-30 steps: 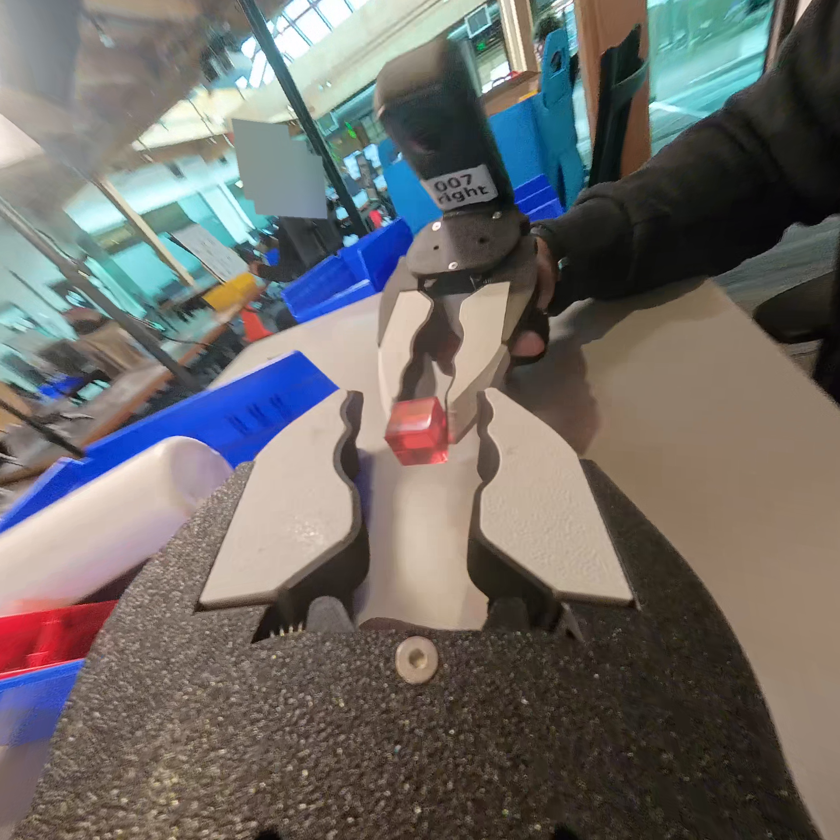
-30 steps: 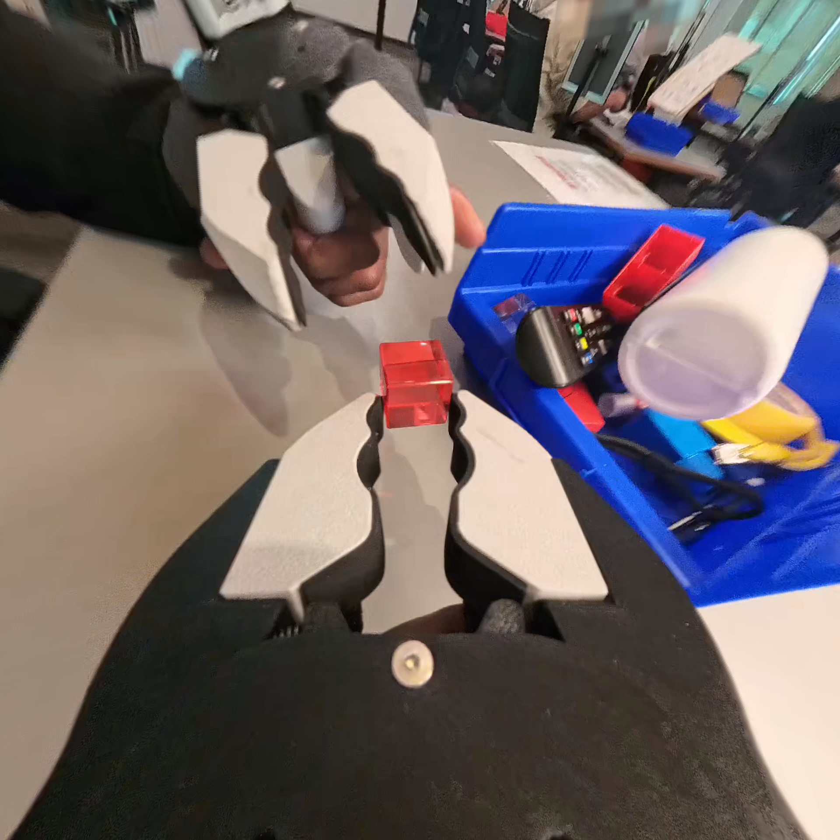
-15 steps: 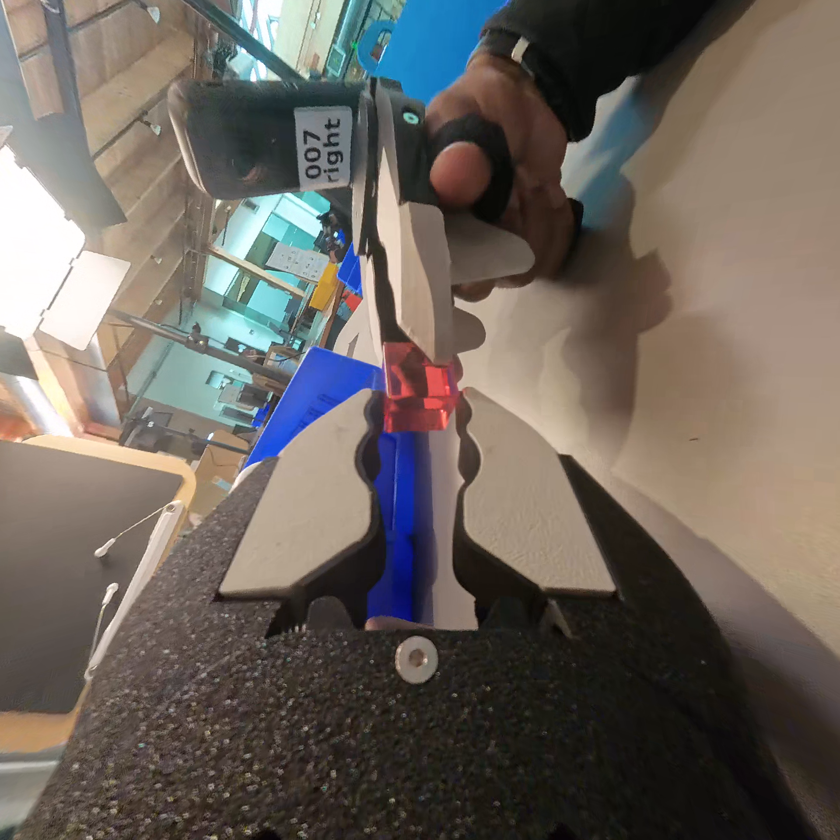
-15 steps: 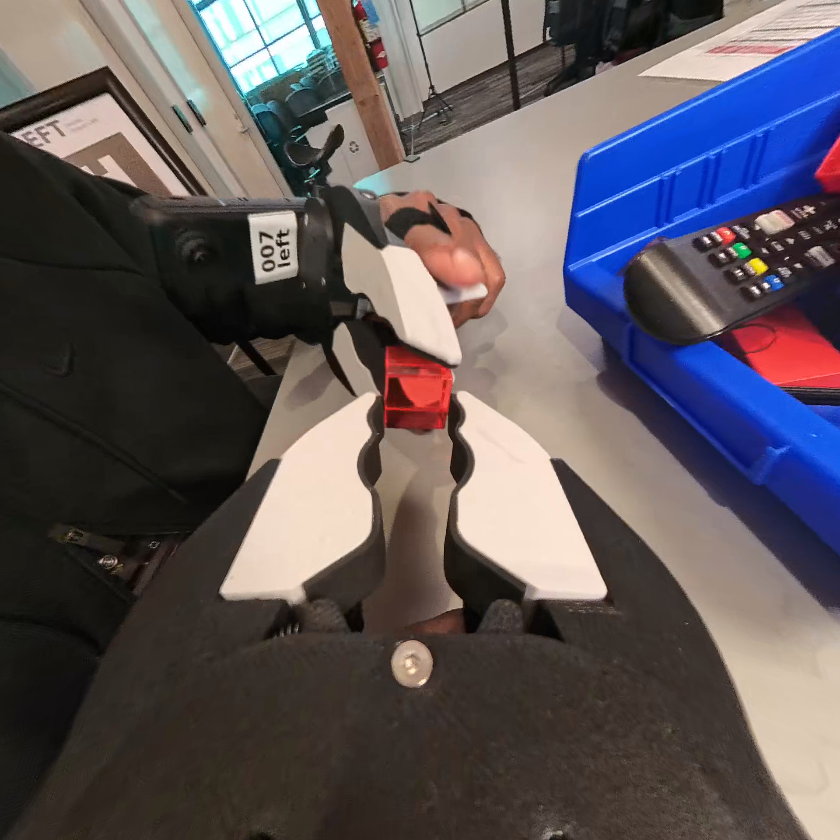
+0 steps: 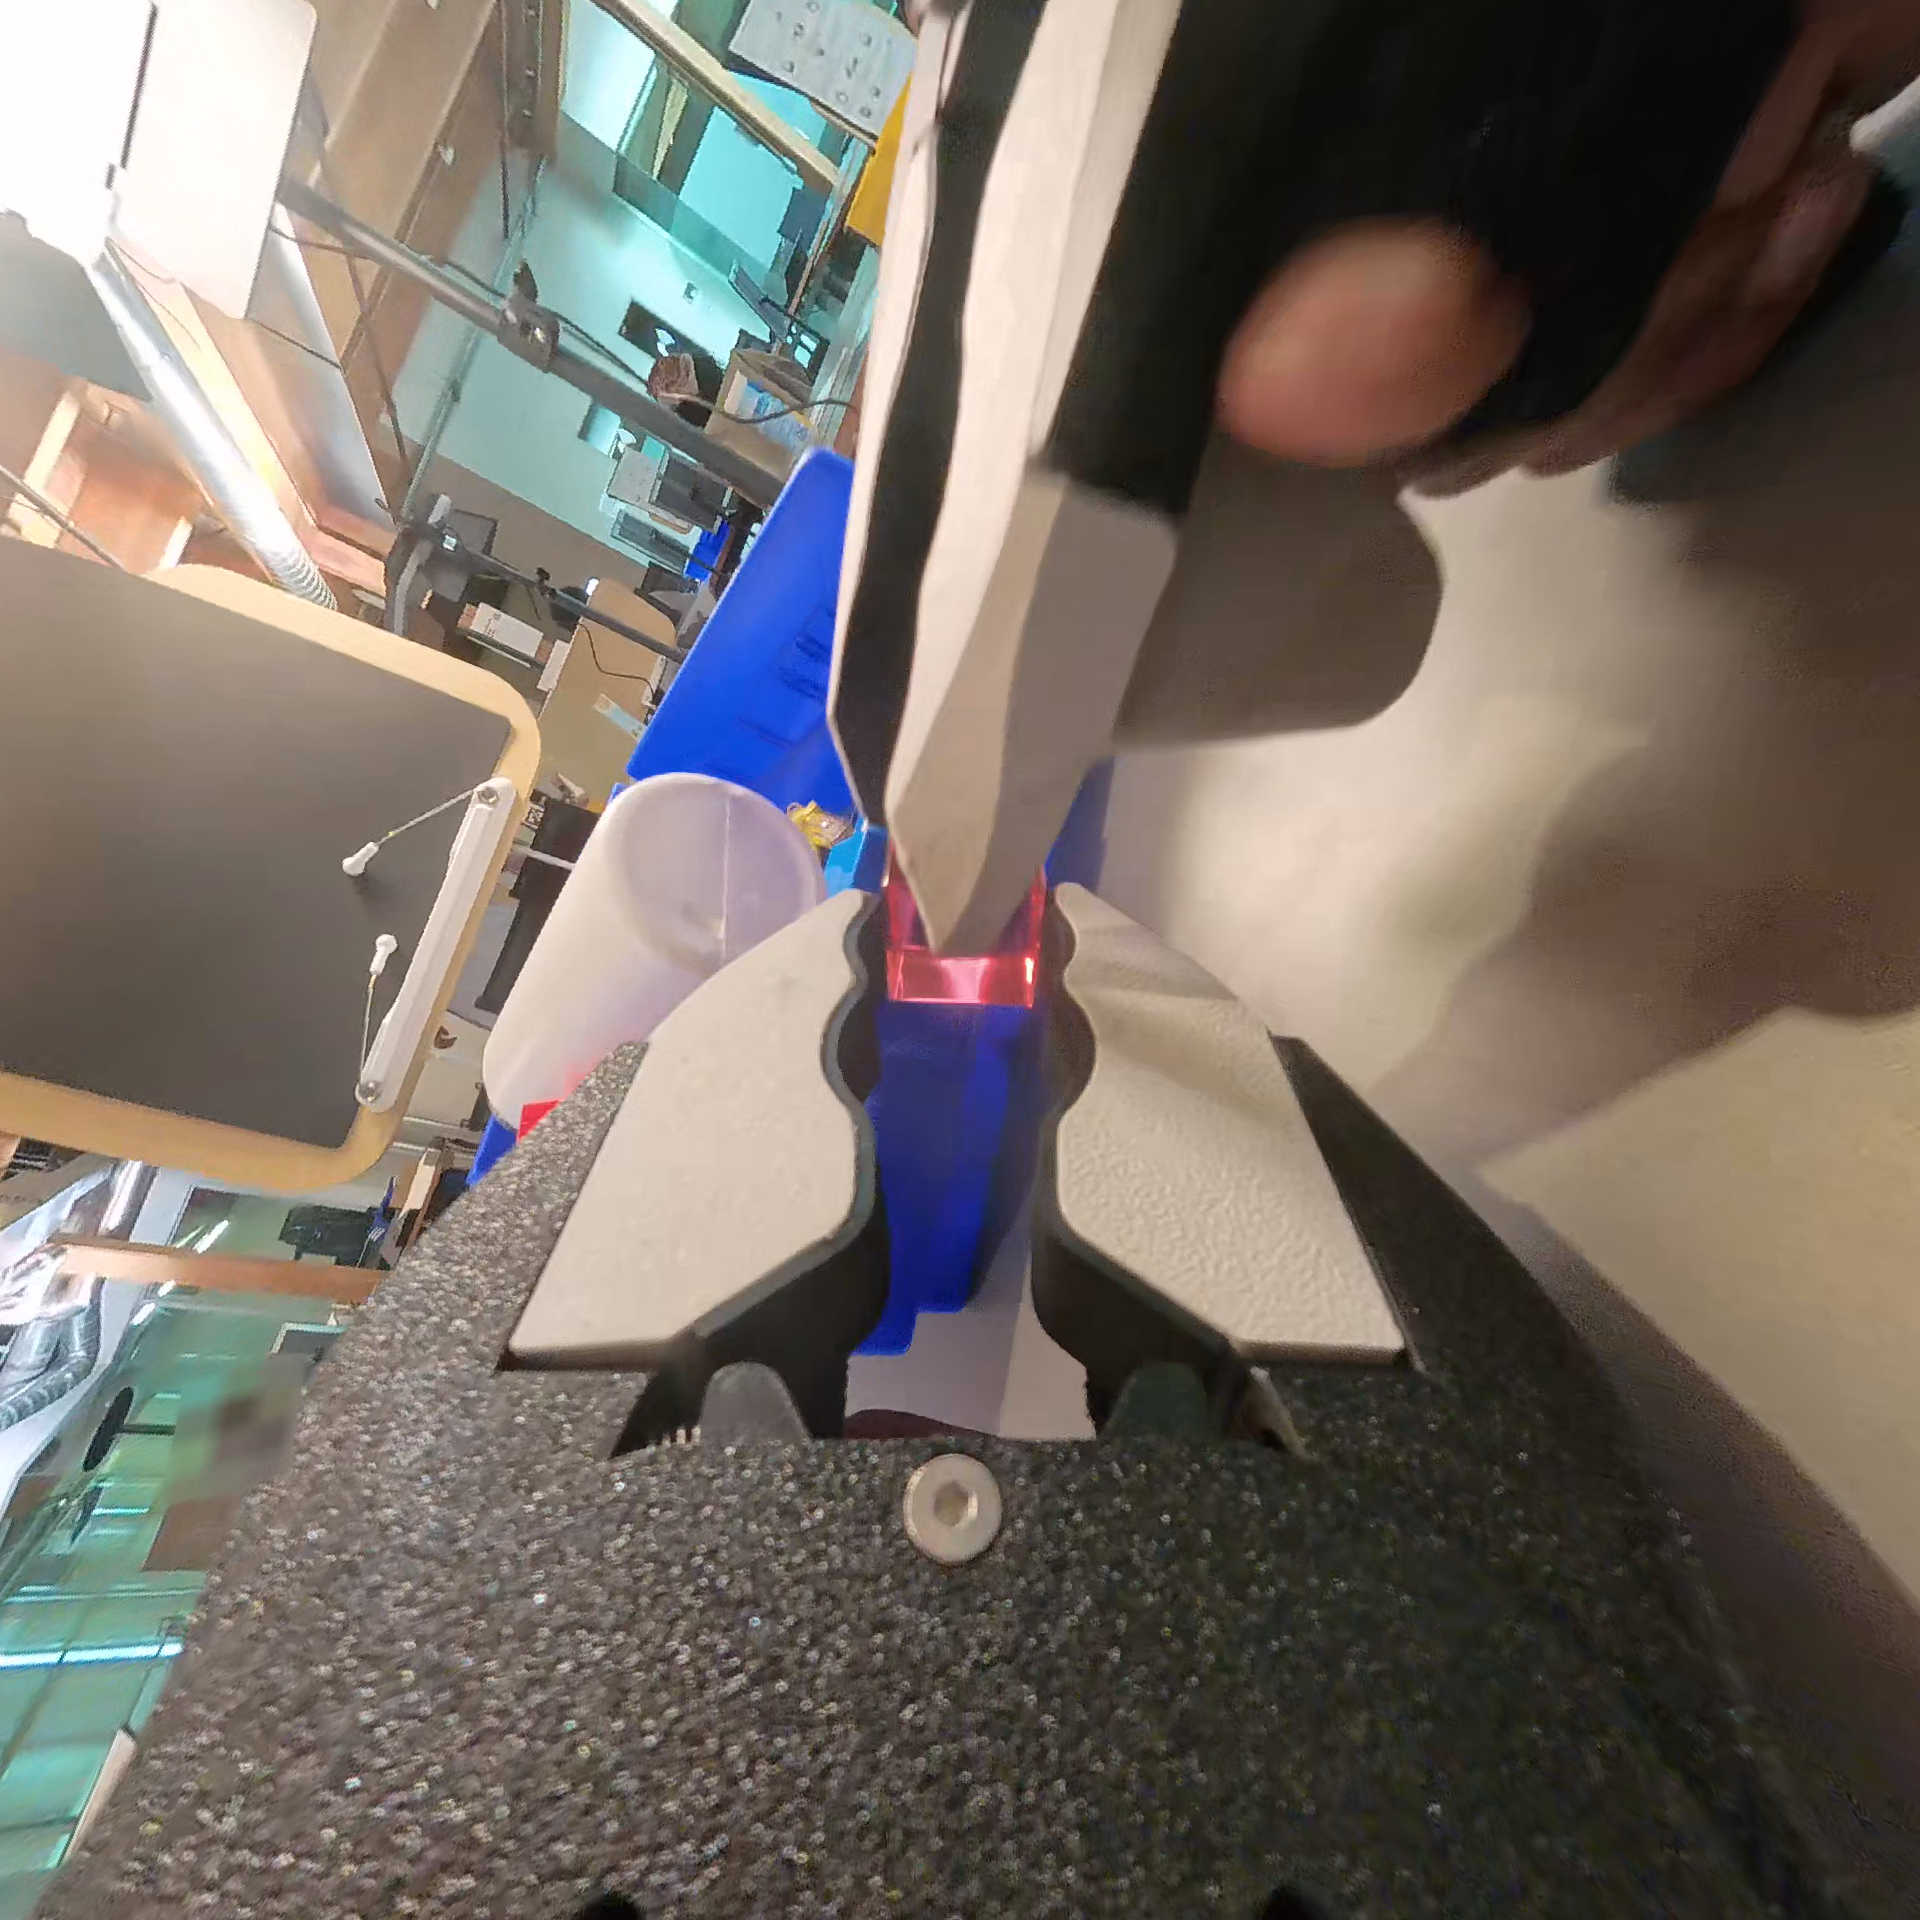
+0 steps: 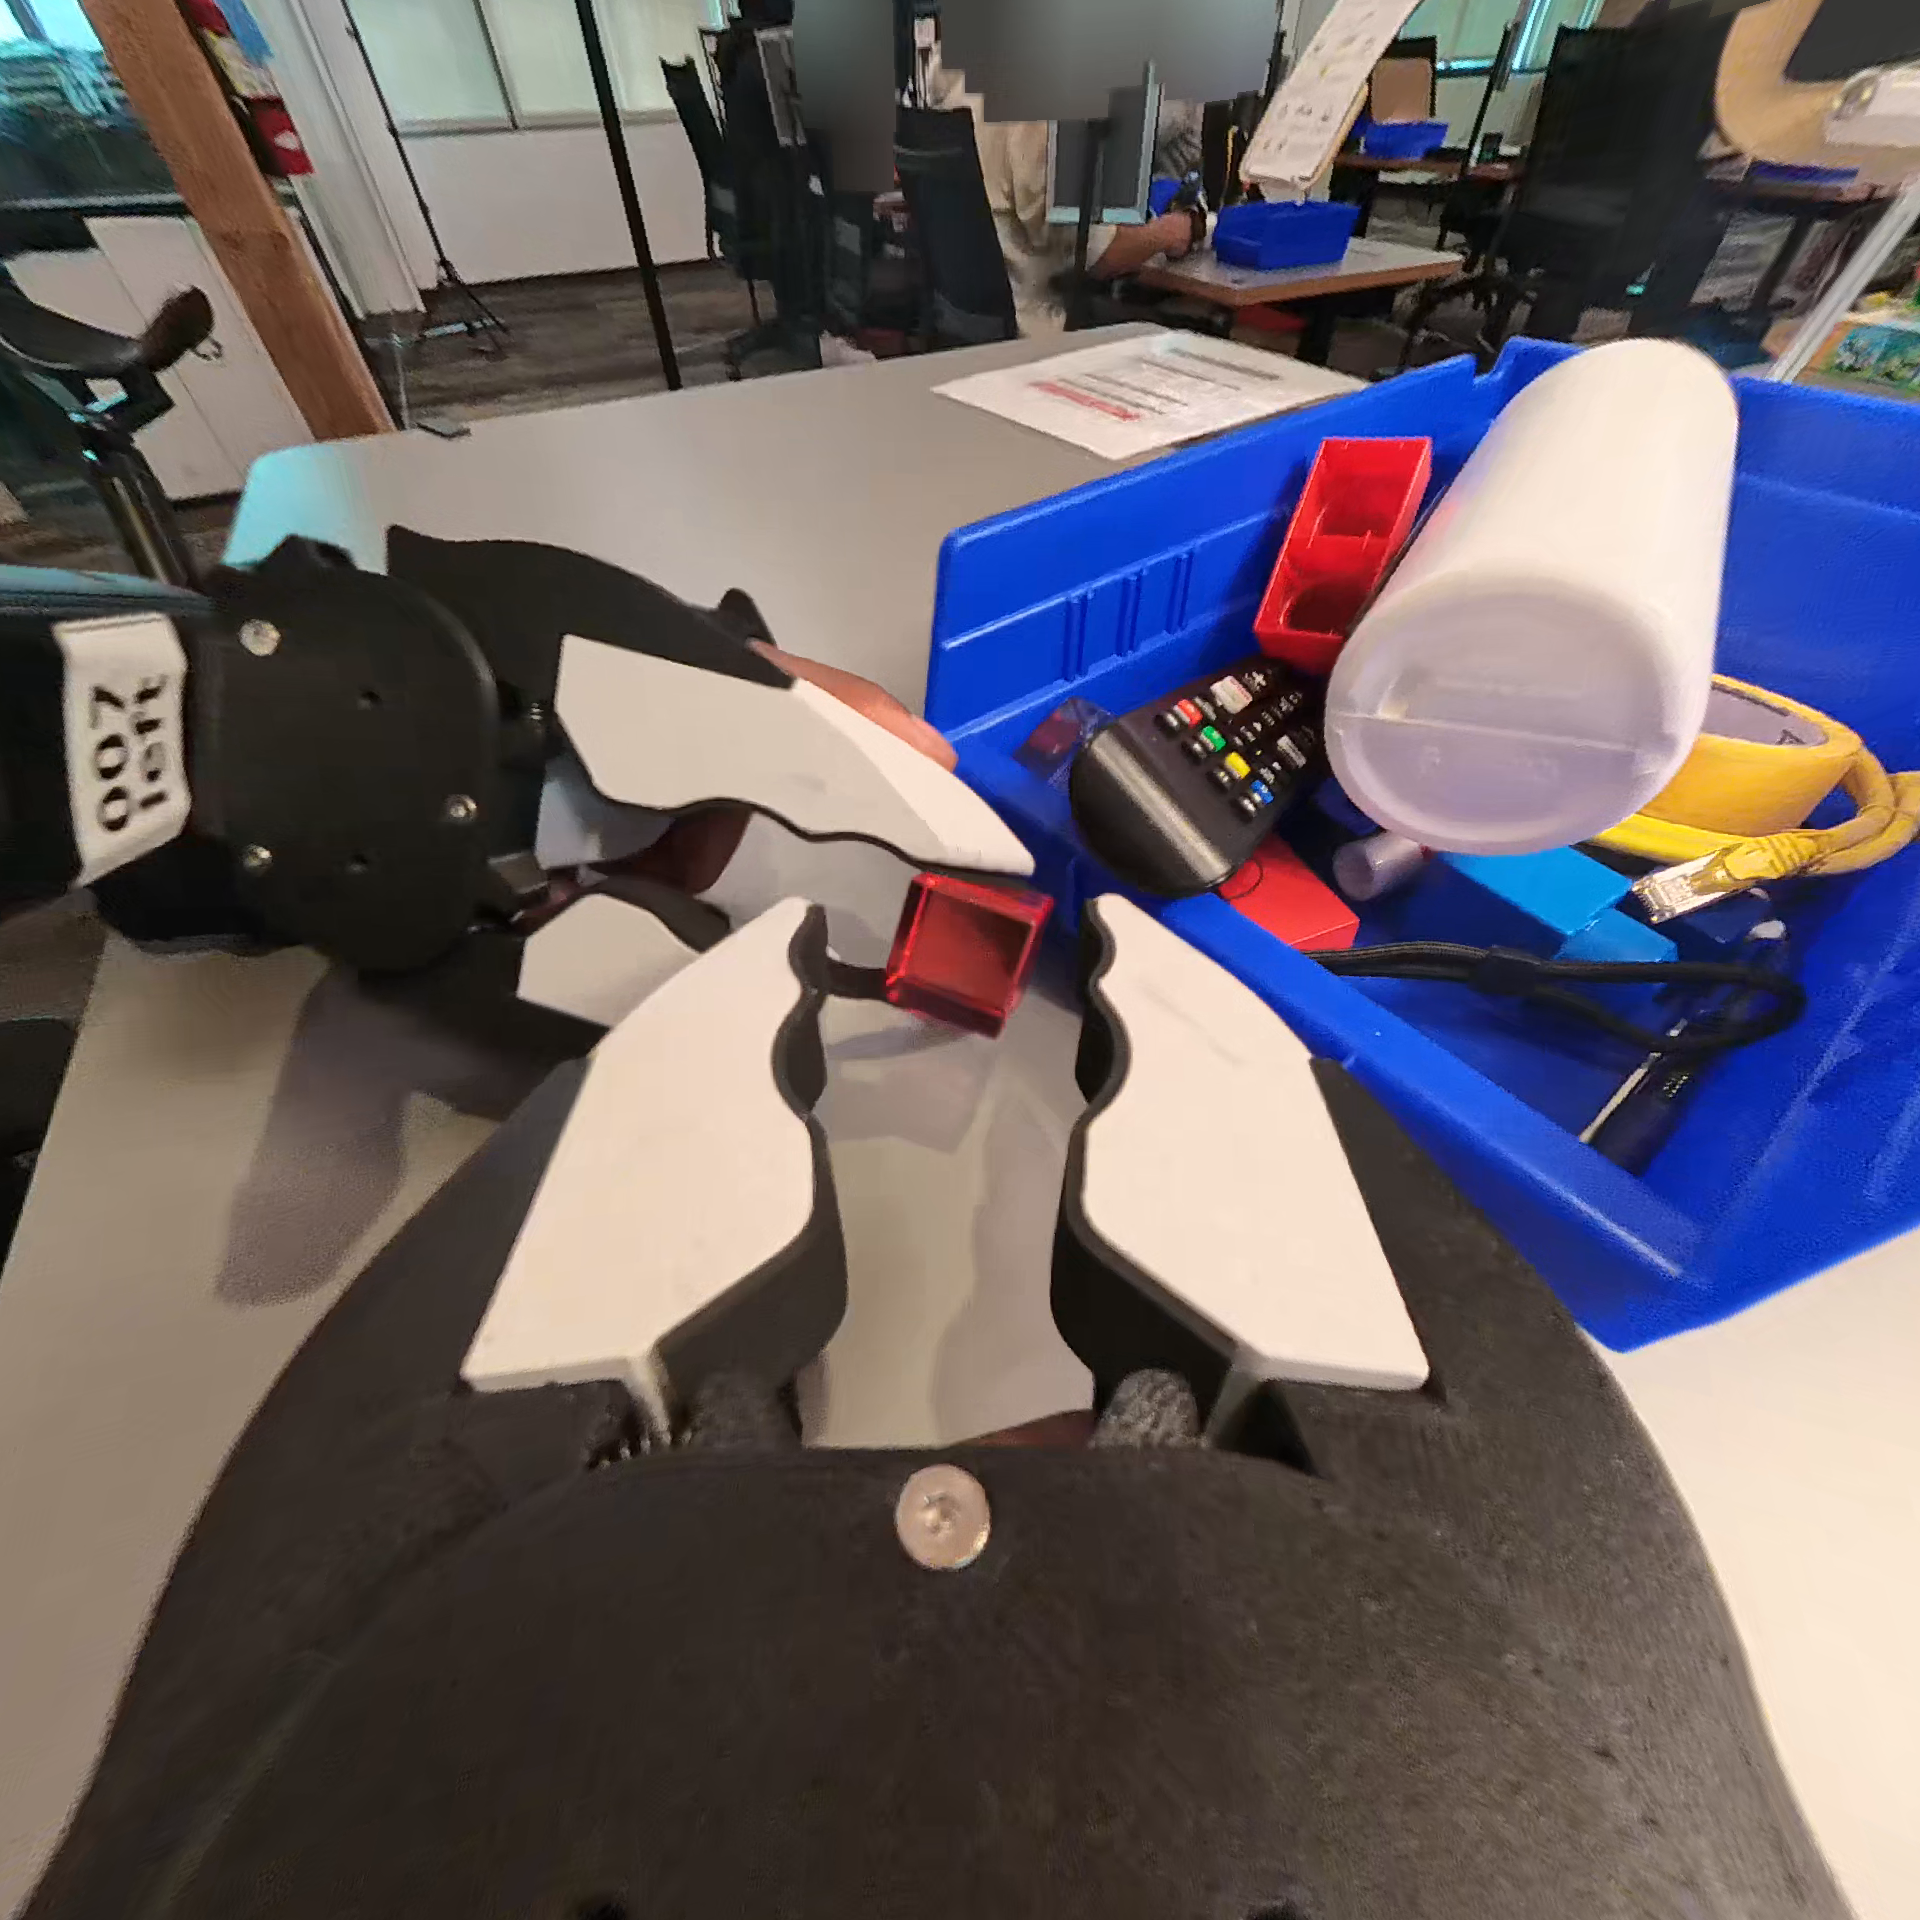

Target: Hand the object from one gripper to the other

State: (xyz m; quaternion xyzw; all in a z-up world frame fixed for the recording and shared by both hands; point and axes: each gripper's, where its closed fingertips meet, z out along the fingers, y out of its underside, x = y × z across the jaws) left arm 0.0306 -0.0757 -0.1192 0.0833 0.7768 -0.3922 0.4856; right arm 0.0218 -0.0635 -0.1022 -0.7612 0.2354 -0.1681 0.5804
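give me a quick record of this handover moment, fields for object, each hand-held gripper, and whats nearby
object: red translucent cube, held above the grey table
left hand-held gripper: shut on the cube, which sits at its fingertips
right hand-held gripper: open, fingers either side of the cube with a gap on both sides
handover stage: the cube is in the left gripper only
nearby: blue bin holding a black remote control, white cylinder, red tray, yellow cable

grey-fingered black gripper [image 6: 951,920] bodies, each with a silver screw [image 6: 942,1529].
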